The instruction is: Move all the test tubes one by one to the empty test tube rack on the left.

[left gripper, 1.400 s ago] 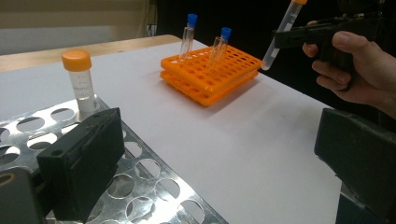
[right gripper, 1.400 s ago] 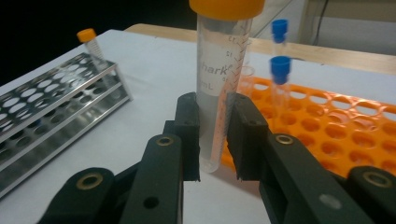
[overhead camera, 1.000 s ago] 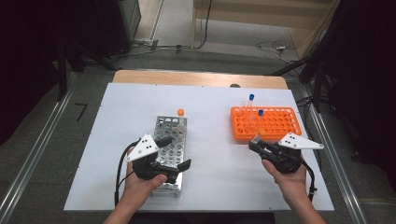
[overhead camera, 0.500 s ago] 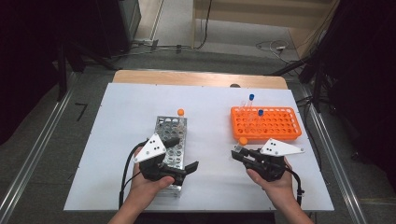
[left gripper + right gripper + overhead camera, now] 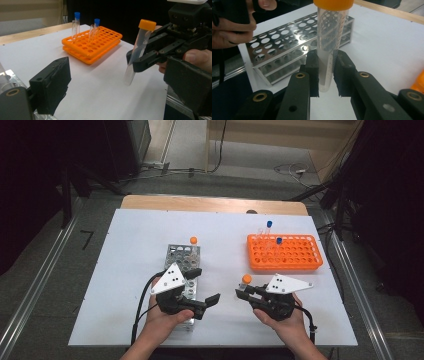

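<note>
The right gripper (image 5: 325, 75) clamps a clear plastic tube with an orange cap (image 5: 330, 37) upright above the white table (image 5: 135, 235), between the orange plastic rack (image 5: 285, 255) and the metal rack (image 5: 287, 50), mid-transfer it seems, while the left gripper (image 5: 202, 287) hangs wide, needing a careful line-up over a hole.

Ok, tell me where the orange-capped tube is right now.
The orange-capped tube is clamped upright in the right gripper, above the white table between the metal rack and the orange rack, toward the near edge.
</note>
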`<state>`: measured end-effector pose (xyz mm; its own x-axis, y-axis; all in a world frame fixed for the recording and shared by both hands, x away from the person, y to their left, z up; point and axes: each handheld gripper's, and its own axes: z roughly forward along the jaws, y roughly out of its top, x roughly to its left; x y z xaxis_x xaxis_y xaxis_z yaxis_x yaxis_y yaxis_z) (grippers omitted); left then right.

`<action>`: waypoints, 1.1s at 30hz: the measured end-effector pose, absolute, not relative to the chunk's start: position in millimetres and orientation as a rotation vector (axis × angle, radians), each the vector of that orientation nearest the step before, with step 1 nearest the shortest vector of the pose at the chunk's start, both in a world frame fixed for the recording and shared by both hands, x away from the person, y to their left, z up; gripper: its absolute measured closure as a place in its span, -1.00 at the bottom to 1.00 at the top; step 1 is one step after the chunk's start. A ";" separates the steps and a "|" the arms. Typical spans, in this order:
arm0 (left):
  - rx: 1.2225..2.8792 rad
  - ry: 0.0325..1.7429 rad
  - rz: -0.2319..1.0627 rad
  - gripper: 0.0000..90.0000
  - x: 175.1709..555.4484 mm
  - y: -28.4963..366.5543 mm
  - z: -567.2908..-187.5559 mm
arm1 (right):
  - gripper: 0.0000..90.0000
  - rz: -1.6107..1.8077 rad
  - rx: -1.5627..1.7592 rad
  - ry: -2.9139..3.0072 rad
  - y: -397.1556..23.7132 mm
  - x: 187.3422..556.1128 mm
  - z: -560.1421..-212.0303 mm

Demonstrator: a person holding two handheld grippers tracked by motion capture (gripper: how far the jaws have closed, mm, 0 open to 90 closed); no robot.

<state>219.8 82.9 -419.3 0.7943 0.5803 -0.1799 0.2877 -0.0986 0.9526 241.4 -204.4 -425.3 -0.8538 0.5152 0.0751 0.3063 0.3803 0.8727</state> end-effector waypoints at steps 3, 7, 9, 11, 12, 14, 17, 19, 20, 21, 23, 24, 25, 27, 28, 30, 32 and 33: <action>1.695 0.676 0.269 -0.70 219.4 80.6 -418.7 | 0.62 1.468 0.705 2.455 -197.0 237.3 -425.7; 1.694 0.663 0.261 -0.62 218.6 77.8 -417.7 | 0.62 1.469 0.682 2.468 -192.1 234.9 -426.3; 1.697 0.658 0.261 -0.54 218.0 76.2 -417.2 | 0.62 1.469 0.671 2.480 -189.3 233.5 -426.3; 1.702 0.655 0.266 -0.45 217.3 74.0 -416.8 | 0.62 1.470 0.661 2.487 -186.5 232.3 -426.5; 1.705 0.654 0.270 -0.39 216.9 72.6 -416.6 | 0.62 1.470 0.657 2.493 -185.2 231.5 -426.5; 1.710 0.648 0.274 -0.23 216.0 70.6 -416.6 | 0.62 1.470 0.647 2.501 -183.0 230.5 -426.6; 1.718 0.632 0.273 -0.07 214.7 67.3 -416.9 | 0.62 1.472 0.639 2.511 -179.8 229.3 -426.8; 1.719 0.612 0.257 -0.01 214.0 65.8 -416.8 | 0.62 1.473 0.627 2.518 -177.5 228.4 -427.1; 1.725 0.605 0.255 0.00 213.6 64.7 -416.5 | 0.62 1.475 0.624 2.520 -176.2 227.8 -427.3; 1.729 0.595 0.250 0.02 213.2 63.6 -416.4 | 0.62 1.475 0.623 2.526 -175.4 227.4 -427.2; 1.734 0.579 0.236 0.09 212.7 61.6 -416.2 | 0.62 1.477 0.619 2.530 -173.6 226.8 -427.3; 1.729 0.570 0.226 0.12 212.1 60.3 -416.0 | 0.62 1.474 0.614 2.535 -172.7 226.5 -427.3; 1.736 0.562 0.231 0.13 211.7 59.4 -415.5 | 0.62 1.471 0.613 2.538 -171.8 226.2 -427.6; 1.744 0.551 0.228 0.20 211.5 57.1 -415.0 | 0.62 1.472 0.605 2.545 -170.2 225.6 -428.2; 1.747 0.544 0.225 0.25 211.4 56.1 -415.0 | 0.62 1.474 0.604 2.546 -169.3 225.1 -428.4; 1.760 0.535 0.221 0.34 211.5 54.2 -415.8 | 0.62 1.475 0.597 2.553 -167.7 224.0 -428.2; 1.774 0.527 0.216 0.45 211.6 52.9 -416.8 | 0.62 1.473 0.589 2.557 -166.3 223.4 -428.1; 1.777 0.524 0.219 0.50 211.8 52.3 -417.4 | 0.62 1.471 0.584 2.558 -165.7 223.2 -428.2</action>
